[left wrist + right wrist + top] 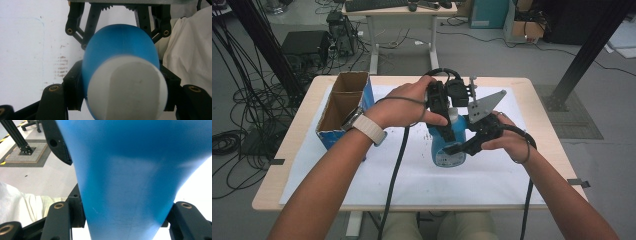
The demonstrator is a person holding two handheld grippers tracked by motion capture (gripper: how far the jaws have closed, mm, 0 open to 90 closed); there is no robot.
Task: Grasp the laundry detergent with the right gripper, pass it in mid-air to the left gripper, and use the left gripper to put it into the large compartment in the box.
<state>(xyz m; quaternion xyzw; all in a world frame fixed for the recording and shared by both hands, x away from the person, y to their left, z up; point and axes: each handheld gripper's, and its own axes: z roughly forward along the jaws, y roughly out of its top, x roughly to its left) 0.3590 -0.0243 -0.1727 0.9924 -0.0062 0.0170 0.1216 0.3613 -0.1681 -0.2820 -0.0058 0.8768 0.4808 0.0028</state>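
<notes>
White-covered surface (362,185): blue bottle (447,145) upright, clamped by left gripper (443,131) near white cap (126,87), by right gripper (457,149) on body. Cap on; opening pending. Cardboard box (343,107) alongside.

A light wooden table (542,150) is standing on a grey floor (612,115), with a white sheet (492,185) lying across its top. Behind it, a white-legged desk (373,45) is carrying a keyboard (377,4), while black cables (242,100) are sprawling at the left beside dark equipment boxes (304,45). Black frame posts (592,45) are slanting down at both sides.
</notes>
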